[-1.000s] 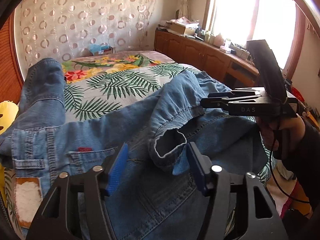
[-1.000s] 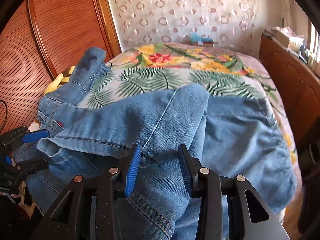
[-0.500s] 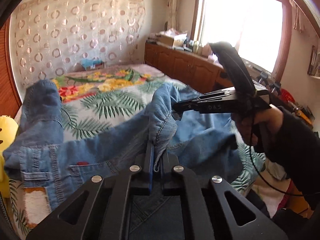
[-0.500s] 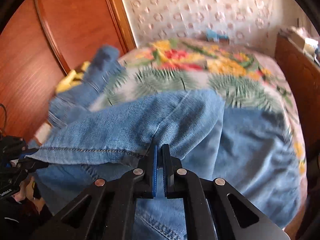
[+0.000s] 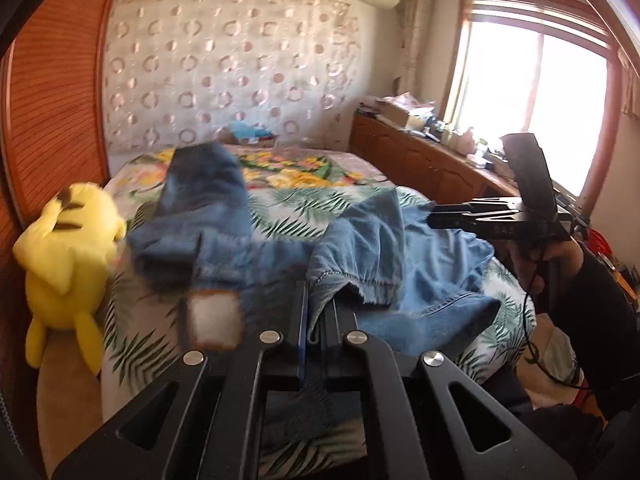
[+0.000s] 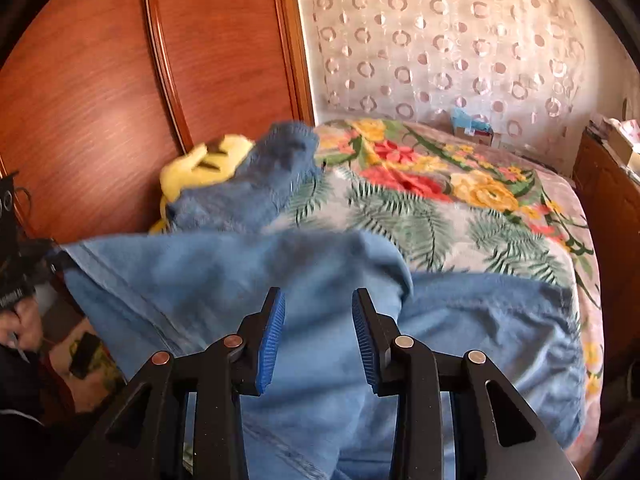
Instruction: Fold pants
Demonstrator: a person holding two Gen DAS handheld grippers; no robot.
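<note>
Bedroom, floral bed (image 6: 460,200), wood panel (image 6: 100,80) on the left.

A yellow plush (image 5: 68,256) sits at the bed's left edge. The left gripper (image 5: 314,316) is clamped on a hem of the blurred, rumpled jeans (image 5: 360,252) across the bed; the right gripper (image 6: 318,336), marked "DAS", hangs over them with fingers apart. Cluttered cabinets (image 5: 420,152) line the window side.

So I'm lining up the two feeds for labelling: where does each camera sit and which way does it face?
Left wrist: on the left gripper, shut on the jeans, facing across the bed toward the window; the right gripper and hand show.
Right wrist: on the open right gripper, facing the headboard wall.
Shared: jeans, bed, yellow plush.
</note>
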